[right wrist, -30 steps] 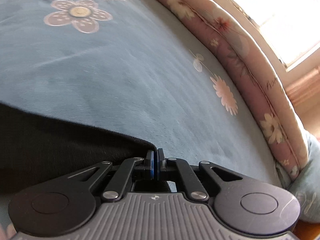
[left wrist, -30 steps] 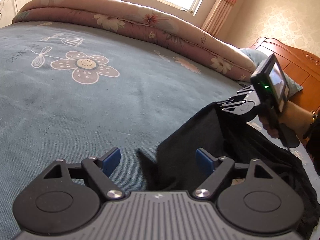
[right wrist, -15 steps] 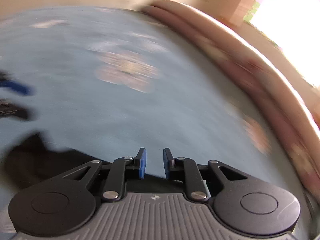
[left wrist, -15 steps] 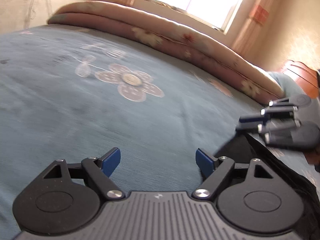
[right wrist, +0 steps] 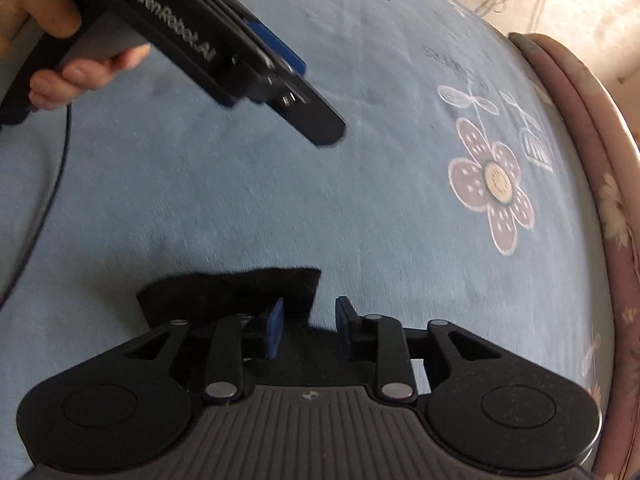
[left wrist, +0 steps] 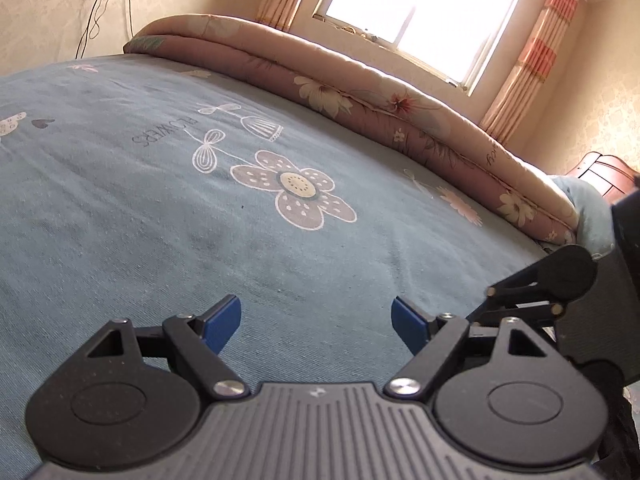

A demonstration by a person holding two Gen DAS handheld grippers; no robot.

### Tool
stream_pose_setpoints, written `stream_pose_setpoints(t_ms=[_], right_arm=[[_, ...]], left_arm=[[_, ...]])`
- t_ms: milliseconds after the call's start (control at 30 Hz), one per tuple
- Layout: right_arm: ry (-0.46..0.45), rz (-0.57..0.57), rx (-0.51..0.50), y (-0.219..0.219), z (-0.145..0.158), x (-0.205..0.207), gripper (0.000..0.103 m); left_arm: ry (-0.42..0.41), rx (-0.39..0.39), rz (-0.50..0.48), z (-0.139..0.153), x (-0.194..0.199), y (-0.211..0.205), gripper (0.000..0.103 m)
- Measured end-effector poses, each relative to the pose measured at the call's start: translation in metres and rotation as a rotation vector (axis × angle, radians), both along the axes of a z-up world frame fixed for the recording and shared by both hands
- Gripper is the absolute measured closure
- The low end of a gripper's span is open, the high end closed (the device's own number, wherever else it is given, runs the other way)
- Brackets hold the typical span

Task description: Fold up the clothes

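A black garment point(right wrist: 224, 290) lies on the blue flowered bedsheet point(right wrist: 360, 184), one corner just in front of my right gripper point(right wrist: 309, 326). Its jaws are opening; the cloth's edge shows below the gap and the blue pads do not press on it. In the left wrist view my left gripper point(left wrist: 316, 320) stands wide open over bare sheet point(left wrist: 200, 208) with nothing between its fingers. The right gripper point(left wrist: 492, 300) is close at its right, and a dark strip of the garment point(left wrist: 624, 444) shows at the lower right. A hand point(right wrist: 60, 68) holds the left gripper point(right wrist: 312, 96) above the sheet.
A rolled pink floral quilt point(left wrist: 360, 92) runs along the bed's far side under a window point(left wrist: 420, 12). A light blue pillow point(left wrist: 592, 216) and a wooden headboard point(left wrist: 604, 172) are at the right. A black cable point(right wrist: 52, 184) hangs at the left.
My right gripper has let go of the garment's corner, opened its jaws and swung round over the bed. My left gripper has shifted off the garment and still stands open.
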State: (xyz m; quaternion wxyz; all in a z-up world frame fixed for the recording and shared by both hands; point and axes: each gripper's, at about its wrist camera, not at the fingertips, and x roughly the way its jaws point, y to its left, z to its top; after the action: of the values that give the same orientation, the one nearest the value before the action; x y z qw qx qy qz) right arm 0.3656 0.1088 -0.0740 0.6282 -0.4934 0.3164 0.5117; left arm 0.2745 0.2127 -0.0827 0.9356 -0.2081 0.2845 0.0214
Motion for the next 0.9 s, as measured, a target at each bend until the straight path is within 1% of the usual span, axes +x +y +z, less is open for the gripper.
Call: stream_pose_setpoints(t_ms=[67,100,167,200,233,300,400,500,600,700,800,900], right_arm=[[0.026,0.001,-0.005,0.006,-0.004,0.001,0.063],[0.041,0.001,-0.009,0.009,-0.006,0.002,0.062],[0.080,-0.003,-0.023,0.008,-0.012,0.007,0.065],[0.105,-0.008,-0.026,0.008,-0.013,0.009,0.075],[0.139,-0.021,-0.018,0.007,-0.011,0.012,0.101],[0.158,-0.043,0.004,0.006,-0.005,0.013,0.100],[0.125,-0.050,0.051,0.008,0.006,0.015,0.100],[0.076,-0.092,0.114,0.014,0.020,0.030,0.100],[0.026,-0.132,0.174,0.022,0.033,0.045,0.100],[-0.024,-0.157,0.201,0.039,0.034,0.064,0.100],[-0.047,-0.193,0.224,0.057,0.029,0.083,0.100],[-0.084,-0.235,0.232,0.070,0.023,0.098,0.100]], left_arm=[[-0.002,-0.004,0.001,0.000,0.000,0.001,0.021],[-0.002,-0.005,0.001,0.000,0.000,0.002,0.021],[-0.004,-0.009,0.001,0.001,0.000,0.003,0.021],[-0.004,-0.012,0.002,0.001,0.000,0.003,0.021],[-0.003,-0.016,0.005,0.000,-0.001,0.004,0.021],[0.001,-0.020,0.011,0.000,-0.001,0.005,0.021],[-0.010,-0.024,0.017,0.002,-0.003,0.006,0.021],[-0.028,-0.041,0.022,0.004,-0.006,0.009,0.021],[-0.028,-0.031,0.039,0.004,-0.007,0.012,0.021],[-0.027,-0.036,0.053,0.004,-0.007,0.015,0.021],[-0.033,-0.050,0.062,0.003,-0.008,0.019,0.021],[-0.029,-0.047,0.067,0.002,-0.007,0.021,0.021]])
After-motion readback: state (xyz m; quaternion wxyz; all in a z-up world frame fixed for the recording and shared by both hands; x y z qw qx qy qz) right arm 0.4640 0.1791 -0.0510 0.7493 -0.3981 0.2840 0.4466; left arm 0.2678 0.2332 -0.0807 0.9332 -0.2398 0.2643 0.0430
